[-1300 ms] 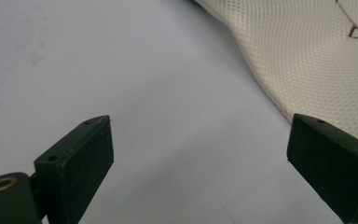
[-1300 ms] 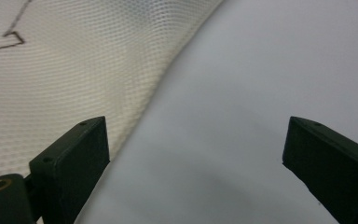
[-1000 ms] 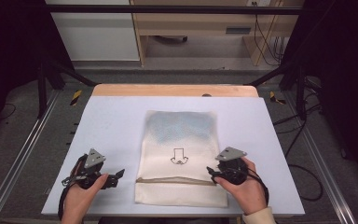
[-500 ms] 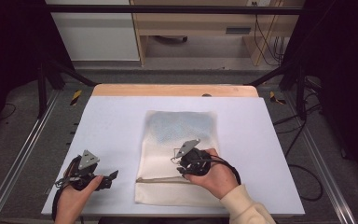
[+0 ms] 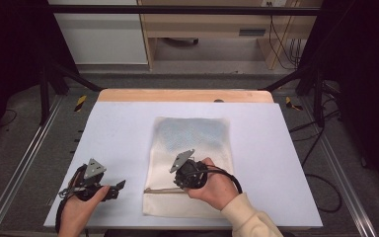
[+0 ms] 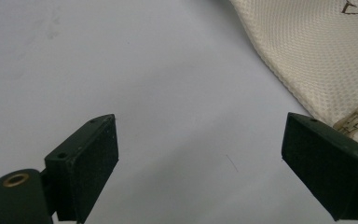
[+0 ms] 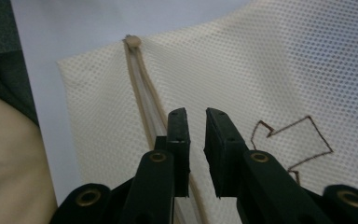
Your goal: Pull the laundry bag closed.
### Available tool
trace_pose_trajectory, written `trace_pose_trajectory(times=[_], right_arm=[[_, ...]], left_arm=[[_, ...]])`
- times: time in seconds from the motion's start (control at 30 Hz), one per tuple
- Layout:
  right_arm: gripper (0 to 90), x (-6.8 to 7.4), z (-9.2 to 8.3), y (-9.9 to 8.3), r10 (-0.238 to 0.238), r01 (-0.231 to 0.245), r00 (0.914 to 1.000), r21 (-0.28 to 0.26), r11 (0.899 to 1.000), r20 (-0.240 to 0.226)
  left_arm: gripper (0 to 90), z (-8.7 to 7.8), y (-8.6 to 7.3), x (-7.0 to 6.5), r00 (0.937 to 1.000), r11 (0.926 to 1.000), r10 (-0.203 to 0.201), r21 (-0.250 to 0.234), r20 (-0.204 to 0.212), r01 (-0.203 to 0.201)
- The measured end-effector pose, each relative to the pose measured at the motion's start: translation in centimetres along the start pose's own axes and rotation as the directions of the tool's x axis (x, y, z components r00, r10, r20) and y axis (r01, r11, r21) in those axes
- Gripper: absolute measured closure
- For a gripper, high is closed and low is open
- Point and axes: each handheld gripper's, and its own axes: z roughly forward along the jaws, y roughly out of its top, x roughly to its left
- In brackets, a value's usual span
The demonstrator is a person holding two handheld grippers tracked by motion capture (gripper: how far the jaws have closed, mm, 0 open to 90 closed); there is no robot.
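Note:
A cream mesh bag lies flat on the white table, its tan zipper running across near the front end. My right gripper sits over the bag just above the zipper. In the right gripper view its jaws stand almost together with a thin slit and nothing between them. The zipper runs under the left one, and a brown stitched arrow lies to the right. My left gripper rests on the table left of the bag, open, with the bag's edge and zipper tab beside its right jaw.
A wooden strip borders the table's far edge. Metal rails run along both sides, and cables trail on the floor at the right. A wooden shelf unit stands behind the table.
My right gripper has moved left from the bag's right edge onto the bag, down to the zipper. The left gripper has shifted slightly toward the front.

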Motion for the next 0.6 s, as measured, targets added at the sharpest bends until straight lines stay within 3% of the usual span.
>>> trace_pose_trajectory(times=[0.27, 0.33, 0.6], right_arm=[[84.0, 1.1, 1.6, 1.6, -0.028, 0.028, 0.9984, 0.012, 1.000, -0.050], [83.6, 1.5, 2.4, 2.3, -0.029, 0.030, 0.9974, 0.009, 1.000, -0.065], [81.7, 2.4, 4.4, 4.1, -0.067, 0.070, 0.9920, 0.025, 0.997, -0.107]], left_arm=[[10.5, -0.5, 0.0, 0.7, 0.9999, 0.9995, -0.016, -0.027, 0.005, 0.016], [9.8, -0.8, -0.1, 1.2, 0.9998, 0.9990, -0.015, -0.043, -0.014, 0.015], [9.8, -1.1, -0.4, 2.0, 0.9990, 0.9984, -0.043, -0.037, -0.014, 0.042]])
